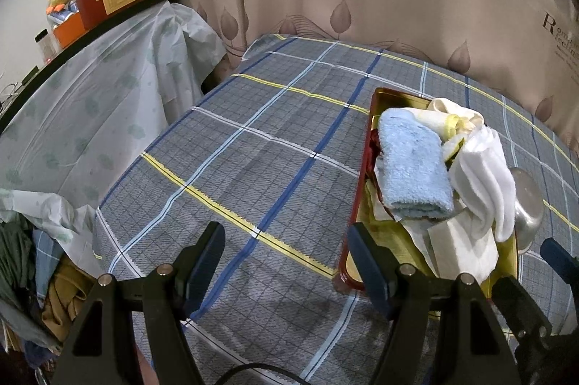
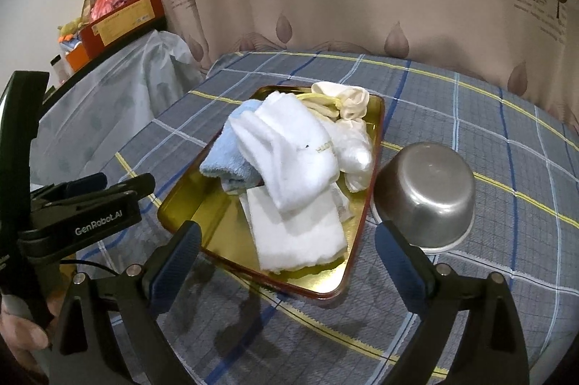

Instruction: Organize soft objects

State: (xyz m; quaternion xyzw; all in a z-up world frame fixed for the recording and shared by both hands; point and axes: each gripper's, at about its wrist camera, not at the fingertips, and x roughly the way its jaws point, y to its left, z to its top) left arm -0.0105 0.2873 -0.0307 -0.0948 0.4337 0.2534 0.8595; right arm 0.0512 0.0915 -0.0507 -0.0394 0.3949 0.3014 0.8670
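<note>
Plaid bedsheet (image 2: 470, 102), white sock (image 2: 289, 149) on tray (image 2: 188, 211), beyond open right fingers (image 2: 181, 254)

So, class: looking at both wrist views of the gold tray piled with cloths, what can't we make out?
- Under the upside-down steel bowl: hidden by the bowl itself, right view.
- Steel bowl, left view: mostly behind the white fleece cloth.
- Gold metal tray floor: largely covered by the cloth pile.
- Dark red item beneath the light blue towel: only an edge shows.
</note>
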